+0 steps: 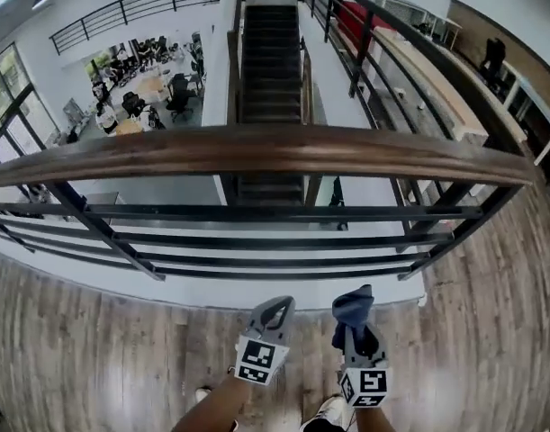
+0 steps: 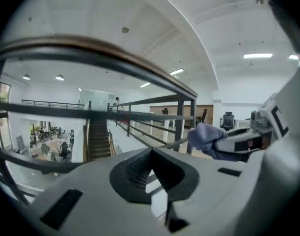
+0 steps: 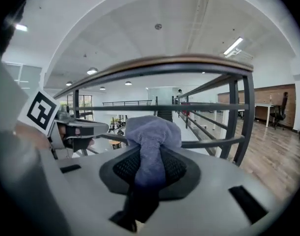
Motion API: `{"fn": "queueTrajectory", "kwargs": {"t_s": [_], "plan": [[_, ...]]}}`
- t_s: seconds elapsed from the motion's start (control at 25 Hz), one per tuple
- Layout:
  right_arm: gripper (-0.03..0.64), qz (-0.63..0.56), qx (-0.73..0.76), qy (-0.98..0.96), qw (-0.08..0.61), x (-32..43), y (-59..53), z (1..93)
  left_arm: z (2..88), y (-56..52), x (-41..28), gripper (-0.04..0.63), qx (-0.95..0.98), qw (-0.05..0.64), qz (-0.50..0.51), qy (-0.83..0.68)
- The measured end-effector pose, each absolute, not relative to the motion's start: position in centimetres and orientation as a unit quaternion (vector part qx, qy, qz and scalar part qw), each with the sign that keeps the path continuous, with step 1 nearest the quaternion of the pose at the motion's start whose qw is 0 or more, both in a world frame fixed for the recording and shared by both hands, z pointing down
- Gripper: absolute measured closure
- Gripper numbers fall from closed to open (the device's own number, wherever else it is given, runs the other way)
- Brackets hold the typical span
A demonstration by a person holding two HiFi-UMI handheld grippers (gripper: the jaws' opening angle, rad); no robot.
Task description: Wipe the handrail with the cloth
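While both grippers are held low in front of the person, side by side and close together, neither touches the handrail (image 1: 275, 151).

Left gripper (image 1: 276, 309): jaws closed tip to tip with nothing between them; only a small triangular gap shows behind the tips in the left gripper view. It points forward towards the railing, with its marker cube at the rear and a forearm (image 1: 211, 408) entering from the bottom edge of the head view.

Right gripper (image 1: 357, 331): jaws clamped on the cloth (image 1: 354, 306). The cloth is blue-grey and bunched into a lump that sticks out past the jaw tips; a darker tail runs back down between the pads in the right gripper view. This gripper also points forward, roughly parallel to the left one.

Handrail: brown wooden top rail, running left to right across the head view, on a dark metal frame with horizontal bars (image 1: 256, 212) beneath. The cloth sits below it and apart from it, over the wooden floor (image 1: 76, 349).

Beyond the railing, a staircase (image 1: 270, 61) descends to a lower level.
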State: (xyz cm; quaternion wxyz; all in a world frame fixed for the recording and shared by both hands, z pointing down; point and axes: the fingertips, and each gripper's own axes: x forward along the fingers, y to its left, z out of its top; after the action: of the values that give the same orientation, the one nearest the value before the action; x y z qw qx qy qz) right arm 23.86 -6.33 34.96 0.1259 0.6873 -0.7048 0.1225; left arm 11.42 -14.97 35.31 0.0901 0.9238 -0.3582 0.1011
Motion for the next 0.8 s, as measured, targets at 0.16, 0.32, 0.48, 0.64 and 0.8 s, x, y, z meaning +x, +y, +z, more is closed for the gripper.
{"fn": "queueTrajectory", "kwargs": {"t_s": [0.16,0.32,0.48,0.64,0.8], "plan": [[0.526,0.124,0.682,-0.714,0.101,19.8,-3.1,23.3,22.8,-11.4,7.1,0.597,0.917,0.113,0.079,-0.375],[0.526,0.092,0.658,-0.74,0.104,16.2,0.7,18.5,19.0,-5.9,3.7,0.597,0.909,0.125,0.051,-0.394],[0.526,0.065,0.65,-0.75,0.106,14.1,3.5,9.9,9.1,-2.6,0.3,0.597,0.904,0.109,0.045,-0.41],[0.526,0.049,0.658,-0.747,0.084,13.4,5.8,9.9,9.4,-0.8,-2.2,0.597,0.895,0.084,0.043,-0.436],[0.528,0.03,0.662,-0.743,0.088,12.8,7.0,5.9,4.3,0.8,-3.7,0.597,0.892,0.08,0.027,-0.445]]}}
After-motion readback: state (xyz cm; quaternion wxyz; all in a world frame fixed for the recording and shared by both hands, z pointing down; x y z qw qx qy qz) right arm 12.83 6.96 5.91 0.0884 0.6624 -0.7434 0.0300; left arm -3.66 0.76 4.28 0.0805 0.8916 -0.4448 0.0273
